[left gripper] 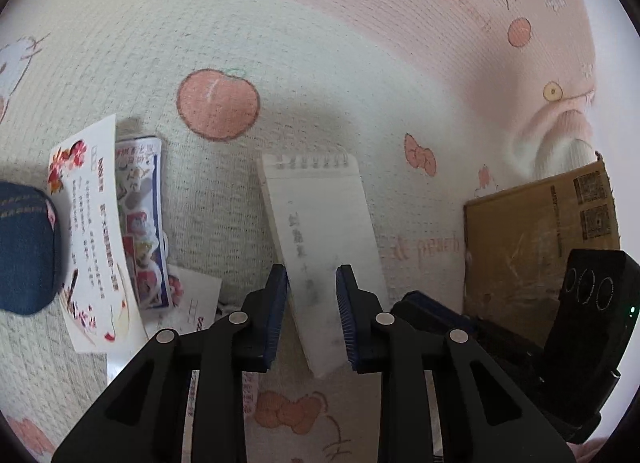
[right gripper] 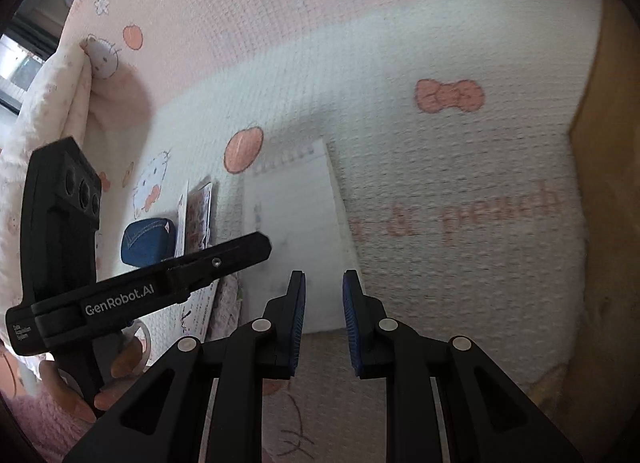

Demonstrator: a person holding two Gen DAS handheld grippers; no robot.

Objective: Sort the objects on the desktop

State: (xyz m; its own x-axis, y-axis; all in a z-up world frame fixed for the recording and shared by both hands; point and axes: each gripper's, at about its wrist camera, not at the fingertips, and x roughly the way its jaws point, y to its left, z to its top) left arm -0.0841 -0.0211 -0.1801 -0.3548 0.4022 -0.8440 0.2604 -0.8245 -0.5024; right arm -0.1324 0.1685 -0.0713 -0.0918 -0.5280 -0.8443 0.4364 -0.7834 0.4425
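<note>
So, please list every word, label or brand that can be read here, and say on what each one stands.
"GenRobot.AI": white letters on the side of the black left gripper.
"& peach": pink print on the cream patterned cloth.
White spiral-bound notepad: faint handwriting, too blurred to read.
White flowered paper card: printed lines, too small.
Brown cardboard box: square codes, small text unreadable.

The left wrist camera is looking forward and down along the left gripper (left gripper: 312, 275) at the cloth-covered table (left gripper: 320, 63), quite near; the right wrist camera is looking down the same way along the right gripper (right gripper: 324, 279) from the right; both are seeing the notepad (left gripper: 324, 223) and the blue pouch (left gripper: 24, 247).
</note>
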